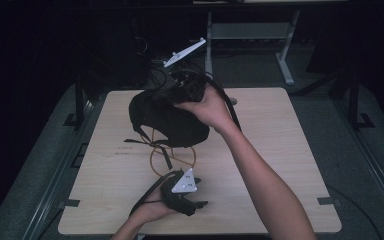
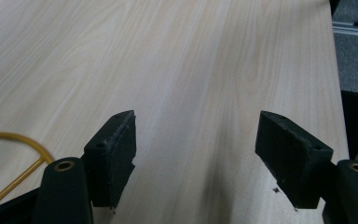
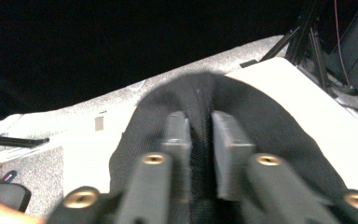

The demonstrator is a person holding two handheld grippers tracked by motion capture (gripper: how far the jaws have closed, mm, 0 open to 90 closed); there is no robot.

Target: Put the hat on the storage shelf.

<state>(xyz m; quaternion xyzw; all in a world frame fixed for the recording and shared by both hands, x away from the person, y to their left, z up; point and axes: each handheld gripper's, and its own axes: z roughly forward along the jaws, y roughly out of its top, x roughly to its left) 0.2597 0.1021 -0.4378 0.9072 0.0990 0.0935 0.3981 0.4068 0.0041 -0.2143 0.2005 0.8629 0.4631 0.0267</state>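
Above the pale wooden table [image 1: 280,150], right gripper [image 3: 200,135] pinches soft, limp black fabric bag [image 1: 167,117] at a fold; left gripper [image 2: 196,140] gapes empty.

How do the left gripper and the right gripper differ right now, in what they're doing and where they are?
The left gripper has its jaws spread wide with nothing between them; the right gripper has its jaws nearly together, pinching a fold of the black bag. The left gripper sits low near the table's near edge, while the right gripper is raised at the far side, lifting the bag. Both are black, hand-held and trail cables.
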